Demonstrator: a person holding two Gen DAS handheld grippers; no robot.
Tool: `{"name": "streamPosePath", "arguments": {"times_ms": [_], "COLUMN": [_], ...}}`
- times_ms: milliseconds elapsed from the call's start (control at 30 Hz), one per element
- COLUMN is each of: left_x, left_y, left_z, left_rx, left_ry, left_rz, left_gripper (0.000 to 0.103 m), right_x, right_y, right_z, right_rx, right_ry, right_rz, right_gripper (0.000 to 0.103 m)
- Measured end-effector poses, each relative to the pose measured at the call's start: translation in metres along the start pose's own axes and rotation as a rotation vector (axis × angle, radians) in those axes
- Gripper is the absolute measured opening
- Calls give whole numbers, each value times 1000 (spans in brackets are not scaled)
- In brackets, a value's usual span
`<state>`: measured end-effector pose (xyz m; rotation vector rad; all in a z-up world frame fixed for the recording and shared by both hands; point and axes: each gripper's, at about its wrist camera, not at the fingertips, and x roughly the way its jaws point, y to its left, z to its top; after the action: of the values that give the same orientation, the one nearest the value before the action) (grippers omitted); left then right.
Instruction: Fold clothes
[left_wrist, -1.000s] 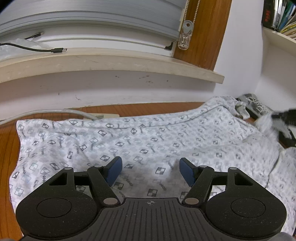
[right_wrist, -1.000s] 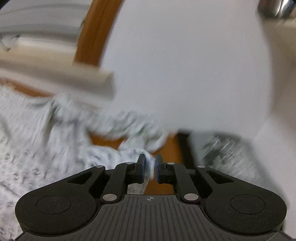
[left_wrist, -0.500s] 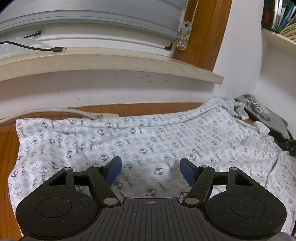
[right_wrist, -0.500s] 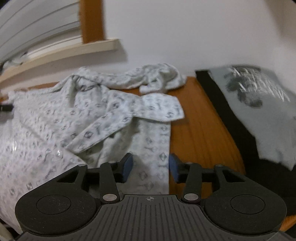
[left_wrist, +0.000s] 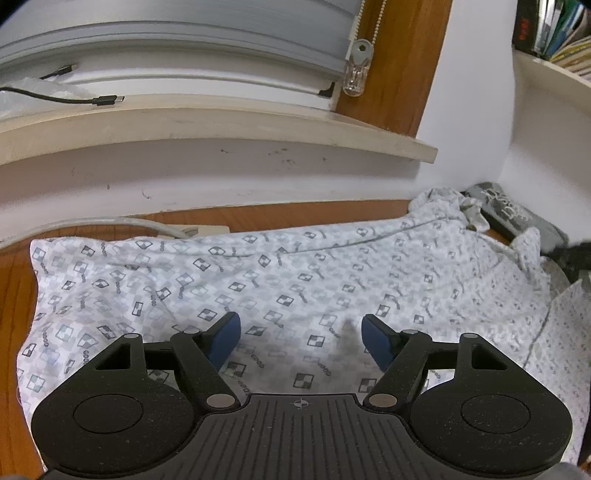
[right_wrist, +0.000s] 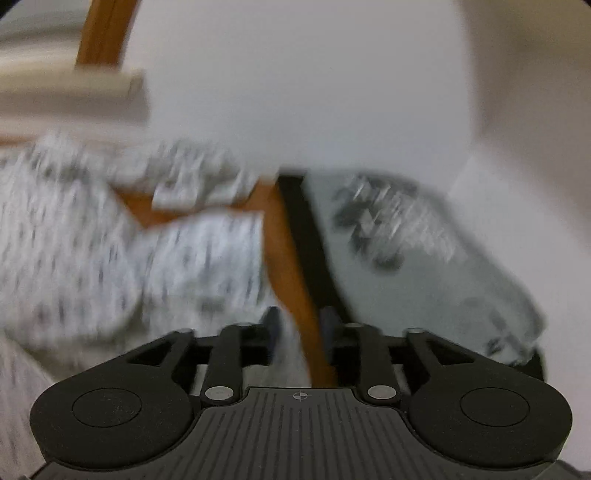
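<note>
A white garment with a grey checker print (left_wrist: 295, 266) lies spread over the wooden table (left_wrist: 295, 214). My left gripper (left_wrist: 299, 332) hovers over its near part, open wide, with nothing between the blue pads. The right wrist view is blurred by motion. There my right gripper (right_wrist: 300, 325) sits low at the garment's right edge (right_wrist: 207, 251), above bare table (right_wrist: 284, 240). Its jaws are opening and nothing is pressed between them. A folded sleeve lies just left of its fingers.
A grey printed garment (right_wrist: 424, 258) on something black lies at the right, also seen as grey cloth (left_wrist: 506, 210) by the wall. A windowsill (left_wrist: 221, 122) with a black cable (left_wrist: 55, 98) overhangs the back. A white power strip (left_wrist: 199, 230) lies behind the garment.
A second ago my right gripper was shut on a fold of the patterned cloth; it has let go, stands open and has swung over the right edge. The left gripper has stayed put.
</note>
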<state>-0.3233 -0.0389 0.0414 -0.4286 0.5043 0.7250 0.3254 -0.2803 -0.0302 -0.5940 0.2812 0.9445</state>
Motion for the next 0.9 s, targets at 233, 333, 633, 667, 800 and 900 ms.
{"name": "streamPosePath", "arguments": {"times_ms": [233,333,633,667,800,900], "left_x": [-26,-63,-129,-130,-136,-137], "left_y": [5,17,36,35,35,27], "left_z": [-1,-9,-56,-62,-75,-78], "left_rx": [-23,-58,-117,-119,-143,-112], "left_ry": [-15,-42,23,32,16,21], "left_rz": [65,100,216,223,252,262], "left_gripper": [77,77,51,51,52,50], "right_x": [-10,-5,7,10,17,15], "right_y": [38,74,103,99,104,108], "right_z": [22,19,13,14,14,13], "right_rx": [162,60,-52,-40,-32,-53], "right_ry": [-165,-143,-98,-83,-42,-42], "right_rz": [322,431,449,459,469,464], "right_gripper": [60,60,69,69,71,73]}}
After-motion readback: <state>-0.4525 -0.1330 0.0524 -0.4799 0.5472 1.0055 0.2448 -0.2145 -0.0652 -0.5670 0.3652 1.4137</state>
